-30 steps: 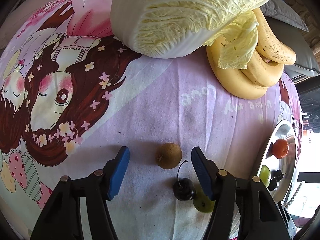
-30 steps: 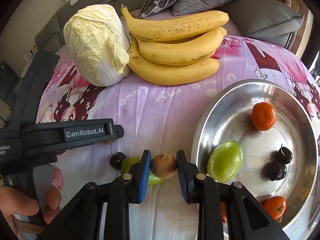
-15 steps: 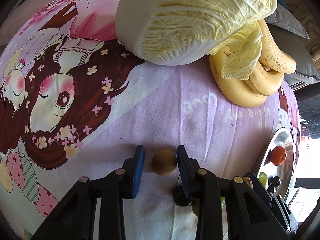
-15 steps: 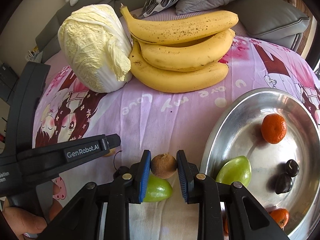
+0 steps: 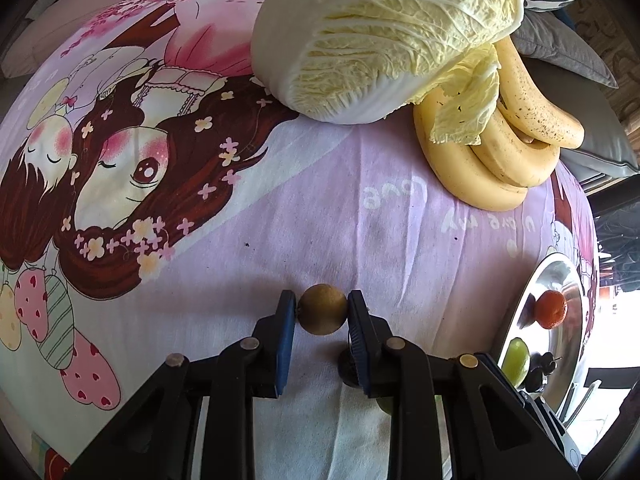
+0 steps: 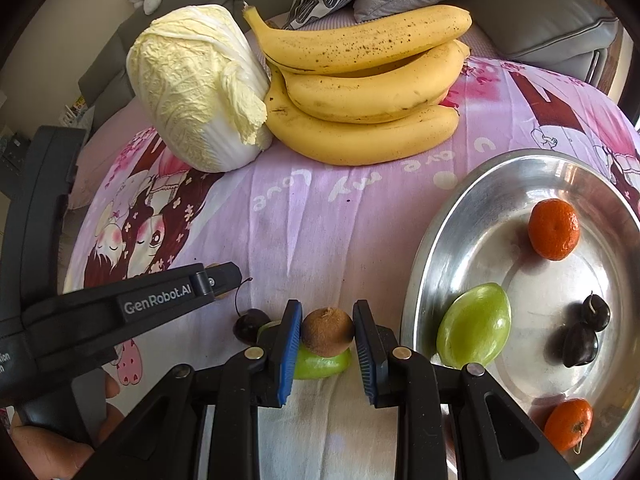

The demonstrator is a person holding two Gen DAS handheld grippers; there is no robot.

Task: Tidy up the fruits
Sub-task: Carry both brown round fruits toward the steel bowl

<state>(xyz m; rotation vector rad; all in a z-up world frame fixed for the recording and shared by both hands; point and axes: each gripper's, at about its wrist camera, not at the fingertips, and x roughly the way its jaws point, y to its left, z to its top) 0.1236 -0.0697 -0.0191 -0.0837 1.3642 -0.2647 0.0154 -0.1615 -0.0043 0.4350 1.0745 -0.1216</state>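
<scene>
Both my tools grip small brown fruits: left tool [image 5: 322, 314], right tool [image 6: 327, 332]. Either round fruit could squirt out before the steel bowl [image 6: 434, 264].

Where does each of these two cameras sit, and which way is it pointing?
Left wrist: on the left gripper, looking steeply down its fingers at a small brown fruit clamped between them; no hand shows.
Right wrist: on the right gripper, angled down at another brown fruit it grips; a hand holding the left gripper shows.
Both see the napa cabbage, bananas and steel tray.
</scene>
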